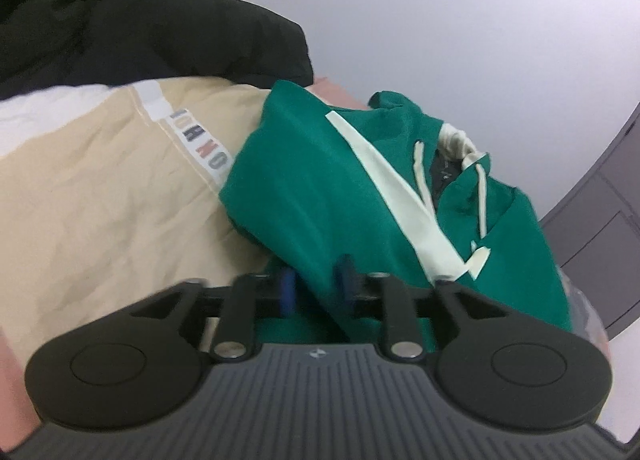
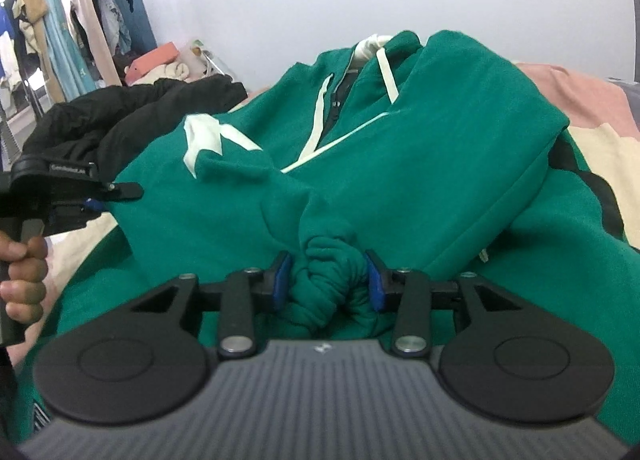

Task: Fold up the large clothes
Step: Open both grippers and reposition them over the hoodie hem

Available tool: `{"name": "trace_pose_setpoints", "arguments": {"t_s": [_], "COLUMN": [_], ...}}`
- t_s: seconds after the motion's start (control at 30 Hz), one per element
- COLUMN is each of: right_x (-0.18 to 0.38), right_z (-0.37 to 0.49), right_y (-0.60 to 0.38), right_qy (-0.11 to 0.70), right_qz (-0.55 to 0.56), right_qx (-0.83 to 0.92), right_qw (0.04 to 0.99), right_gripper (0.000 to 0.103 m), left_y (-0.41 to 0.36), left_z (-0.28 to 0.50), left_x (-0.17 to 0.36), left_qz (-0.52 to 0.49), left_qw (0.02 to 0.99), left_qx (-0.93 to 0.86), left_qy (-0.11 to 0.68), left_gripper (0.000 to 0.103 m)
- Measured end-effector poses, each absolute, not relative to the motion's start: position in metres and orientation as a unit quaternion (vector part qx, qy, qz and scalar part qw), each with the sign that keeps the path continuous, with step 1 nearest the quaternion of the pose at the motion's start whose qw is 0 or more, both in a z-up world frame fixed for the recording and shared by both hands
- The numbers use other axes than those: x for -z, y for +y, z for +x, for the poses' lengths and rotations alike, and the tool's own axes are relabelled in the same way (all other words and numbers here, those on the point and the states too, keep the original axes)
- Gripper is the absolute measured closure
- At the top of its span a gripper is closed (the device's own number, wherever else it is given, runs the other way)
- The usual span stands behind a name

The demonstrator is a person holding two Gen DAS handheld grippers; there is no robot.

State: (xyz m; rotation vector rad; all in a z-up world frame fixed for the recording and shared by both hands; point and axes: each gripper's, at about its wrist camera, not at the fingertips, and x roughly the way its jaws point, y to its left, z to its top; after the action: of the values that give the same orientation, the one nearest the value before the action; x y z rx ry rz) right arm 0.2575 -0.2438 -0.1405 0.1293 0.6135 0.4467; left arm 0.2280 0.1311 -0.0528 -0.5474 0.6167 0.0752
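A green hoodie with cream stripes and drawstrings lies partly folded on beige bedding. My left gripper stands open at the hoodie's near edge; a fold of green cloth lies loosely between its blue pads. In the right wrist view the hoodie fills the middle. My right gripper is shut on a bunched wad of its green fabric, which fills the gap between the pads. The left gripper shows at the hoodie's left edge, held by a person's hand.
A black padded jacket lies heaped beyond the hoodie, also seen as the black jacket at the left. A pink blanket covers the far right. Hanging clothes line the back left. A grey cabinet stands beside the bed.
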Motion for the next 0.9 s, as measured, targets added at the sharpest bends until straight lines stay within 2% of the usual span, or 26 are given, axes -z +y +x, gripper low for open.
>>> {"name": "trace_pose_setpoints", "arguments": {"t_s": [0.07,0.1,0.17,0.2,0.57,0.73,0.9], "right_x": [0.136,0.133,0.125,0.120,0.090,0.082,0.058], "right_z": [0.254,0.252,0.247,0.244,0.236,0.249,0.299], "right_y": [-0.245,-0.246,-0.247,-0.249,-0.252,-0.248,-0.245], "right_qy": [0.297,0.296,0.287,0.277,0.229,0.235,0.242], "right_qz": [0.069,0.071,0.077,0.082,0.091,0.095,0.102], "right_qx": [-0.217,-0.216,-0.214,-0.211,-0.182,-0.183,-0.195], "right_qw": [0.927,0.928,0.931,0.934,0.952,0.950,0.945], "right_gripper": [0.054,0.050,0.023,0.019,0.019,0.019,0.019], "left_y": [0.131,0.132,0.132,0.132,0.091,0.063,0.054], "left_z": [0.220,0.217,0.208,0.204,0.191,0.221,0.281], "left_x": [0.047,0.043,0.035,0.031,-0.015,-0.026,-0.039], "left_qz": [-0.259,-0.257,-0.254,-0.252,-0.204,-0.155,-0.136], "left_qw": [0.919,0.921,0.923,0.925,0.948,0.951,0.951], "left_qx": [-0.046,-0.049,-0.050,-0.048,0.015,0.027,0.020], "left_qy": [0.292,0.289,0.283,0.278,0.245,0.267,0.278], "left_gripper": [0.046,0.045,0.042,0.040,0.040,0.039,0.039]}}
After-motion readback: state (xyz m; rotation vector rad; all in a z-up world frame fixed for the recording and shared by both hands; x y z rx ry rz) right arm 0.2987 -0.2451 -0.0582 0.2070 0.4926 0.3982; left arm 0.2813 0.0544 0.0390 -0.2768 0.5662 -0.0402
